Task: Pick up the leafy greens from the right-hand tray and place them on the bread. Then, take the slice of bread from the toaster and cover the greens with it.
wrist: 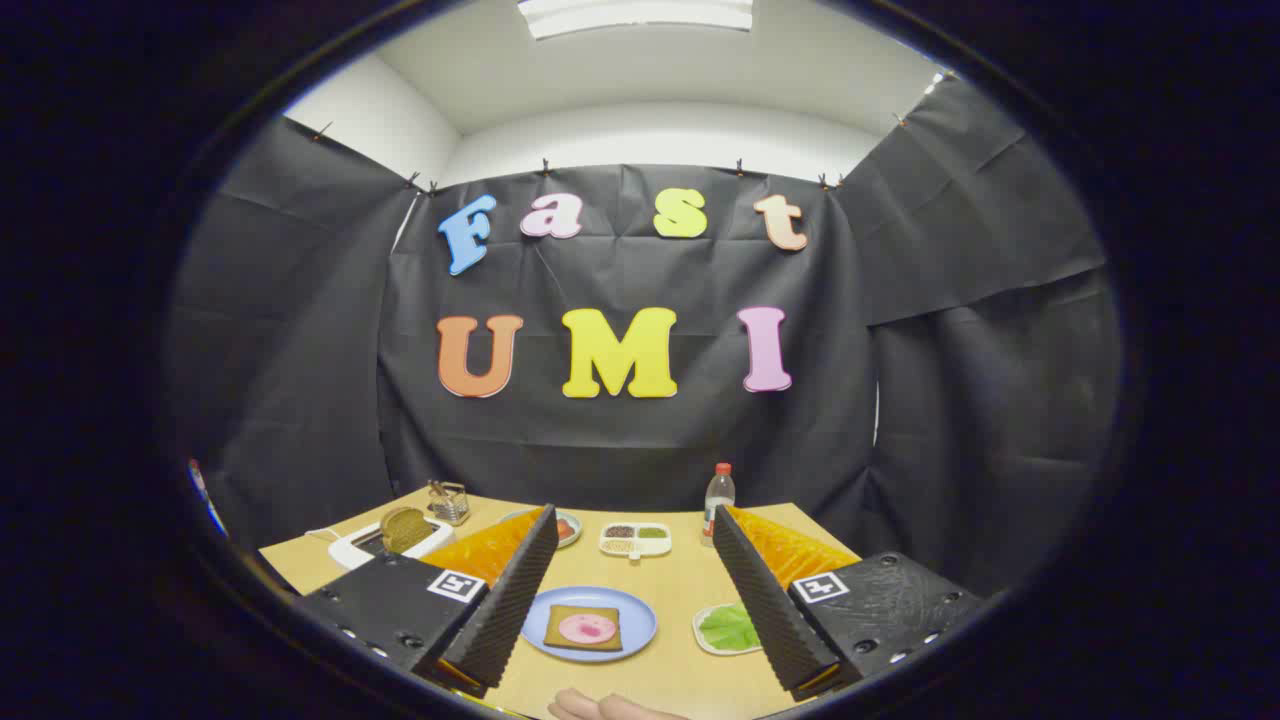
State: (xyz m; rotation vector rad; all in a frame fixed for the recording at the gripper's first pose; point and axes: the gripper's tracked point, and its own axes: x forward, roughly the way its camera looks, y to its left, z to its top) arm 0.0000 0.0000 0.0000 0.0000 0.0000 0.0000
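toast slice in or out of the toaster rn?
In. The toast slice stands upright in the slot of the white toaster, top half sticking out. The hand-held gripper is open, well short of it.

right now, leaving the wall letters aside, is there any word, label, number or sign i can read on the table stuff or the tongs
No readable text.
Bottle: its label is too small and blurred to read.
Square markers on the tongs' body: black-and-white patterns, not words.
Toaster and blue plate: no writing visible.
The tongs stand open above the table, with the blue plate between the fingers.
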